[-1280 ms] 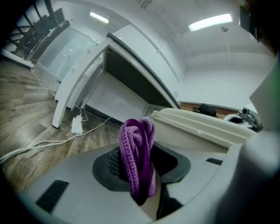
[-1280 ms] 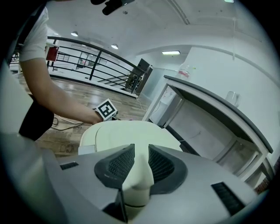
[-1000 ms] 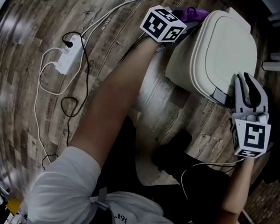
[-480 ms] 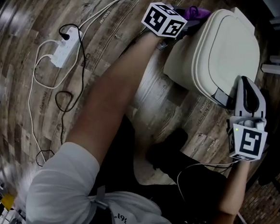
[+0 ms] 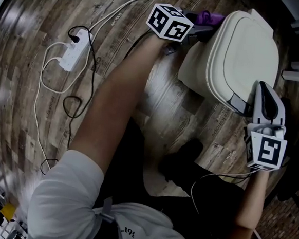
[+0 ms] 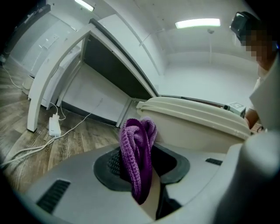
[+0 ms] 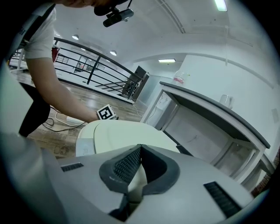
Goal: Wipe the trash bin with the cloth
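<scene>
Jaws of the left gripper [image 6: 144, 161] are clenched on the purple cloth [image 6: 136, 151], which droops between them just beside the side wall of the cream trash bin [image 6: 197, 124]. Jaws of the right gripper [image 7: 139, 151] are pressed together on nothing, at the near edge of the bin's lid. The head view shows only a purple scrap past the left marker cube, but it alone shows the bin standing on the wooden floor [image 5: 39, 15]. It also shows a white power strip [image 5: 73, 55] with looping cables [image 5: 64, 91], well apart beyond the person's left arm [image 5: 114, 103]. A dark railing [image 7: 87, 61] appears only in the right gripper view.
</scene>
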Demonstrator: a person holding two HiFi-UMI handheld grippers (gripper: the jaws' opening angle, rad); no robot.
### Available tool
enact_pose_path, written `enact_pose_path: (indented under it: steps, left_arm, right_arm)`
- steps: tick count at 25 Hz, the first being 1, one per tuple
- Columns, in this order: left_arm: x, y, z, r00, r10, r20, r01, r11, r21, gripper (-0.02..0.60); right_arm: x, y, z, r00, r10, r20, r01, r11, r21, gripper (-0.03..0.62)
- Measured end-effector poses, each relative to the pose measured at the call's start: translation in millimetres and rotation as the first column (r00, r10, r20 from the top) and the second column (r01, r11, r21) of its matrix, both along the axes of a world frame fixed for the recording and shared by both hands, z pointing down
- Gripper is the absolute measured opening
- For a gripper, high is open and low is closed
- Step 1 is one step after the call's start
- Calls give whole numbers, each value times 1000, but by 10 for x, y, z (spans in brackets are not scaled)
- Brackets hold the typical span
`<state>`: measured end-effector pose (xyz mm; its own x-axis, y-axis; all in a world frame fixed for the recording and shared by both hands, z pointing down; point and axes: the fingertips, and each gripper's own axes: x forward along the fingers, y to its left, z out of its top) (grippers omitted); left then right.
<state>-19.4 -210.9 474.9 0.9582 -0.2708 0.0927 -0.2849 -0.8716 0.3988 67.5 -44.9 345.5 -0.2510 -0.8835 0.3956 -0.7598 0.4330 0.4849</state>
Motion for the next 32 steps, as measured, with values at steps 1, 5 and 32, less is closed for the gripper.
enact_pose_path:
  steps: [1, 5, 32]
  left_arm:
    - [-11, 31, -3, 1000, 14, 2, -14, 1000, 2, 123]
    - [-45, 177, -2, 998, 63, 17, -63, 998, 11, 123]
    - [-346, 1452, 160, 971, 232, 51, -235, 969, 75, 123]
  right_arm:
    - [-4, -3, -3, 1000, -1, 4, 1, 1000, 2, 8]
    - [-4, -21, -13, 1000, -4, 18, 4, 1000, 11, 8]
    - [-22, -44, -18, 1000, 6, -5, -6, 999, 47, 8]
